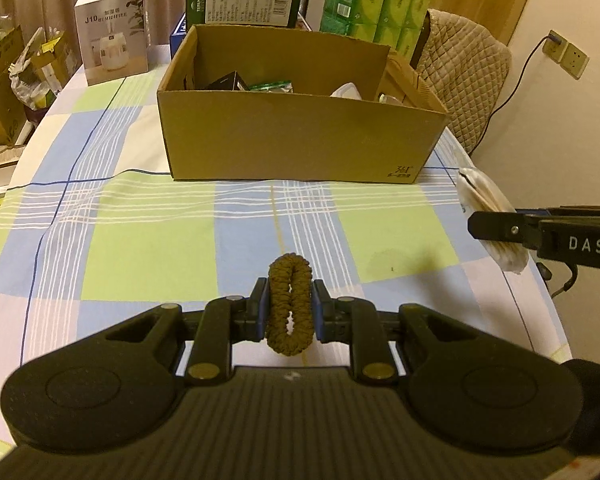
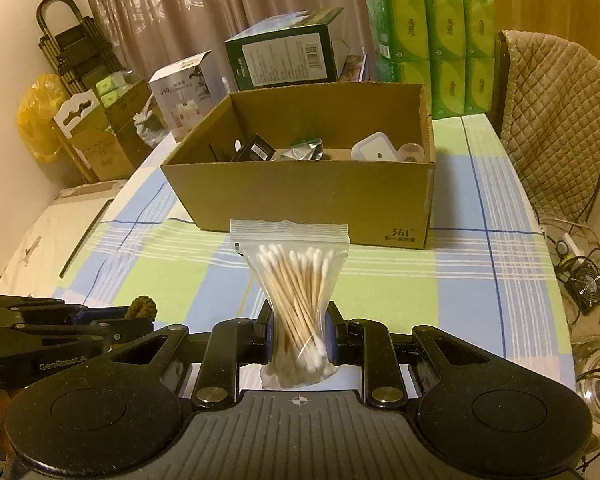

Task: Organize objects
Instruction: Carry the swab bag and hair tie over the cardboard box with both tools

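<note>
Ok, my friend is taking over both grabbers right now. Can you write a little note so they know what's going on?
Left gripper: shut on the brown hair scrunchie, held above the table.
Right gripper: shut on the bag of cotton swabs, also off the table.
Cardboard box: straight ahead on the checked tablecloth, open, with several small things already inside.
Done: both items picked up.
Left: probably carry both to the box and drop them in.

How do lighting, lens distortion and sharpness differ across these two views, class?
Left wrist view: warm, dim yellowish light; fisheye bends the table's edges; the hair tie in the left gripper is sharp, the cotton swab bag at the rim soft. Right wrist view: same cast; dark vignette corners; swabs in the right gripper crisp; cardboard box slightly soft.
</note>
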A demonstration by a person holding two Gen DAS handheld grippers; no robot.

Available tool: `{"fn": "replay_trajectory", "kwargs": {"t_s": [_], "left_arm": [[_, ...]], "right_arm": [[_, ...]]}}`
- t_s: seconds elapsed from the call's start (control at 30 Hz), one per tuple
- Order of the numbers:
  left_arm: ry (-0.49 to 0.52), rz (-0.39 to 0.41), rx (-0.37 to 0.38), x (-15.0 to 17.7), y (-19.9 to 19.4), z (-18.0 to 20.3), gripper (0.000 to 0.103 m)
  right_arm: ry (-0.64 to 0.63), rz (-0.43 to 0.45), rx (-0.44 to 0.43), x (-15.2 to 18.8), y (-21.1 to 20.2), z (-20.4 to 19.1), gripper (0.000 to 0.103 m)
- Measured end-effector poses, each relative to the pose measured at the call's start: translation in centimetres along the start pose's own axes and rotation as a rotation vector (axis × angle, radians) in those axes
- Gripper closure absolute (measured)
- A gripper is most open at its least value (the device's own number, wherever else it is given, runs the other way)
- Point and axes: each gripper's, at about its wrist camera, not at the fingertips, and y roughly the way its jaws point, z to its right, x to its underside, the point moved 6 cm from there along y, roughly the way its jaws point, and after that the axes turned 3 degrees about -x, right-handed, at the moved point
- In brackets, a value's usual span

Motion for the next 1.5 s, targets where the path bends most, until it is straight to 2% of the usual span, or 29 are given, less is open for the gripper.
{"fn": "replay_trajectory", "kwargs": {"t_s": [0.57, 1.23, 1.5], "left_arm": [[0.027, 0.048, 0.012, -1.6, -2.1, 1.6, 0.085], [0.046, 0.059, 0.012, -2.8, -2.3, 2.1, 0.085], [0.071, 0.059, 0.01, -4.3, -1.8, 2.4, 0.085]], "right_arm": [[0.007, 0.036, 0.002, 0.1, -2.3, 0.5, 0.083], [0.018, 0.041, -0.004, -0.4, -2.0, 0.6, 0.083], [-0.005, 0.048, 0.0, -2.3, -1.6, 1.3, 0.083]]}}
